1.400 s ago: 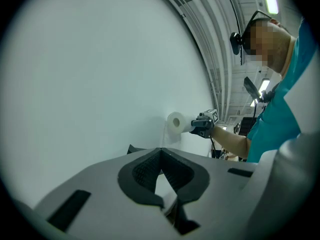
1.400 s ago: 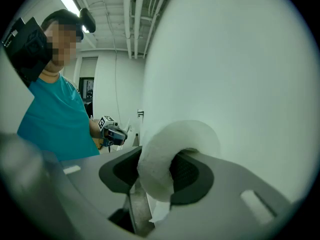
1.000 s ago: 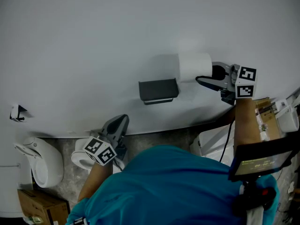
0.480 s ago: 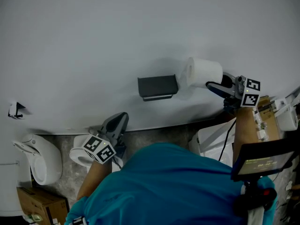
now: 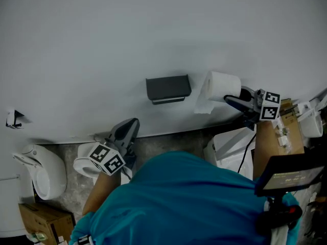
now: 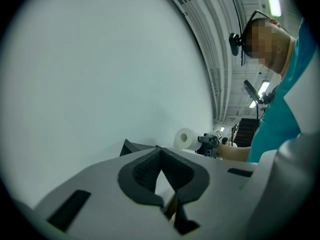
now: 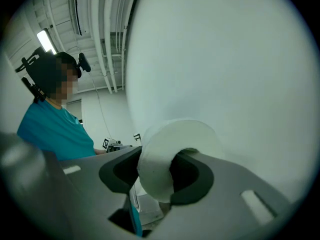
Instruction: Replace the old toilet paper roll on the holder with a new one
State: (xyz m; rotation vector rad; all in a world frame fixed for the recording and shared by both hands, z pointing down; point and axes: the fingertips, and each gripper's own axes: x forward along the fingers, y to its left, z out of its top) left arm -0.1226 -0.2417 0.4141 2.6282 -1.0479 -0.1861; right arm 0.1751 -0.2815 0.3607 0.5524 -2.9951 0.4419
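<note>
Right hand-held gripper [image 5: 236, 100] grasping toilet paper roll [image 5: 223, 84], just right of dark wall holder [image 5: 168, 88], loose sheet dangling off roll. Left hand-held gripper [image 5: 124, 135] clenched, empty, low, well apart from holder.

I can read no word or number anywhere; the print on the small screen [image 5: 290, 176] is too blurred to make out.
</note>
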